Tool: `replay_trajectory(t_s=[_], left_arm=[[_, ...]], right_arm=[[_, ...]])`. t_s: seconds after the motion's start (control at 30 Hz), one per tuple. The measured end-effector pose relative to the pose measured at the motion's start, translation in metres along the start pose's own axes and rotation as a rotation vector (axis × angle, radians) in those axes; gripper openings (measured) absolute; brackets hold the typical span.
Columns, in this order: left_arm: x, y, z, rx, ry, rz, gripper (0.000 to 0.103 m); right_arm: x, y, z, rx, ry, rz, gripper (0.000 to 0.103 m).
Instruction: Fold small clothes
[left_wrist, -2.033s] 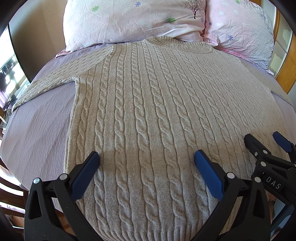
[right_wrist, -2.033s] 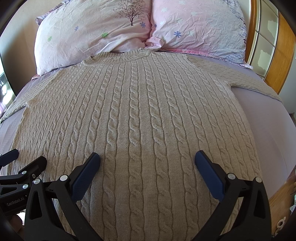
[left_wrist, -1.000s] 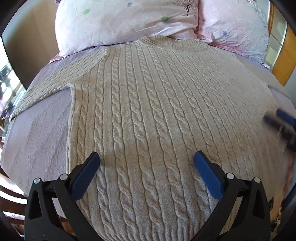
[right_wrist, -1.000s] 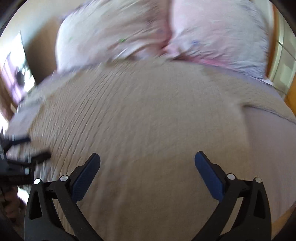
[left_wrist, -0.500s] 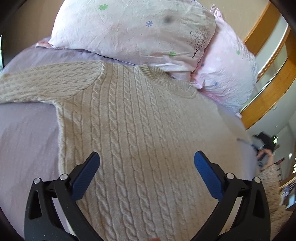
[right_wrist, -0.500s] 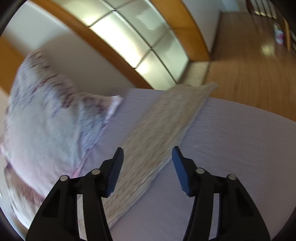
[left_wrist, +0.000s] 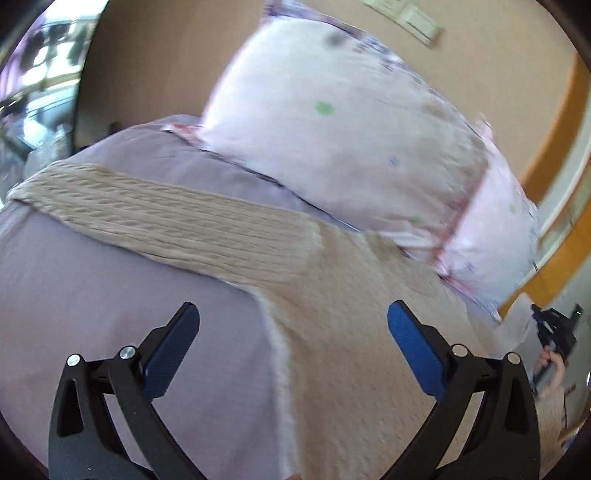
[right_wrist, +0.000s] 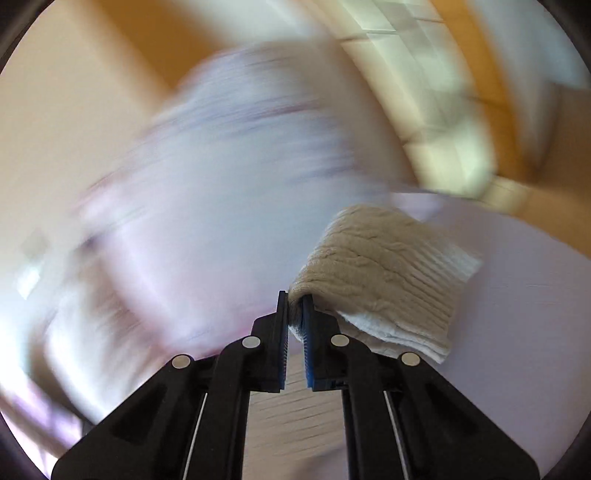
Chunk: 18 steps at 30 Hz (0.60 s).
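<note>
A beige cable-knit sweater (left_wrist: 369, 332) lies flat on a lilac bed sheet (left_wrist: 110, 295). Its left sleeve (left_wrist: 166, 221) stretches out to the left. My left gripper (left_wrist: 291, 332) is open and empty, held above the sweater's left side seam near the armpit. My right gripper (right_wrist: 294, 310) is shut on the cuff end of the sweater's right sleeve (right_wrist: 380, 273), which is lifted and hangs folded over to the right of the jaws. The right wrist view is strongly blurred. The right gripper also shows in the left wrist view (left_wrist: 554, 332) at the far right edge.
Two pale floral pillows (left_wrist: 332, 129) lie at the head of the bed behind the sweater. A wooden headboard frame with glass panels (right_wrist: 443, 110) stands at the right. A beige wall (left_wrist: 166, 74) is behind the pillows.
My right gripper moved to the right sleeve, closed on its cuff and lifted it. My left gripper swung left from above the sweater's body to above its left side seam and stayed open.
</note>
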<state>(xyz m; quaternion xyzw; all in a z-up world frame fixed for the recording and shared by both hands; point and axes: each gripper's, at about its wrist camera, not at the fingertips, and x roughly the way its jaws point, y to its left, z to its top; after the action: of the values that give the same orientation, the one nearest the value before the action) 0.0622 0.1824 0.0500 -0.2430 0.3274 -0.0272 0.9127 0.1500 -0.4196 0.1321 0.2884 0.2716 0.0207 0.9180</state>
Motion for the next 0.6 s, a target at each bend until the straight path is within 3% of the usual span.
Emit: replay_trajectory(t_s=[0.03,0.1,0.17,0.2,0.27,0.33,0.43,0.6], left_arm=[[-0.002,0.008,0.004,-0.017,-0.007,0.025,0.101],[-0.006,0.025,0.016,-0.048,-0.024,0.073,0.101],[-0.009,0.043,0.026,-0.094,-0.023,0.087,0.101],[-0.009,0.057,0.032,-0.151,-0.01,0.094,0.101],[-0.011,0.087,0.042,-0.259,0.005,0.09,0.101],[-0.013,0.114,0.05,-0.333,-0.011,0.098,0.101],[-0.009,0.153,0.06,-0.452,-0.013,0.116,0.1],[0.0,0.198,0.073,-0.59,-0.036,0.161,0.075]], right_arm=[[0.007,0.029,-0.006,-0.049,0.033,0.064,0.008],[0.035,0.101,-0.04,-0.173,0.201,0.234,0.008],[0.058,0.148,-0.079,-0.232,0.419,0.35,0.01],[0.062,0.161,-0.092,-0.248,0.459,0.387,0.012],[0.056,0.171,-0.1,-0.281,0.429,0.4,0.029],[0.046,0.163,-0.093,-0.288,0.353,0.367,0.075],[0.029,0.139,-0.071,-0.263,0.277,0.303,0.079],[-0.004,0.085,-0.056,-0.219,0.228,0.185,0.079]])
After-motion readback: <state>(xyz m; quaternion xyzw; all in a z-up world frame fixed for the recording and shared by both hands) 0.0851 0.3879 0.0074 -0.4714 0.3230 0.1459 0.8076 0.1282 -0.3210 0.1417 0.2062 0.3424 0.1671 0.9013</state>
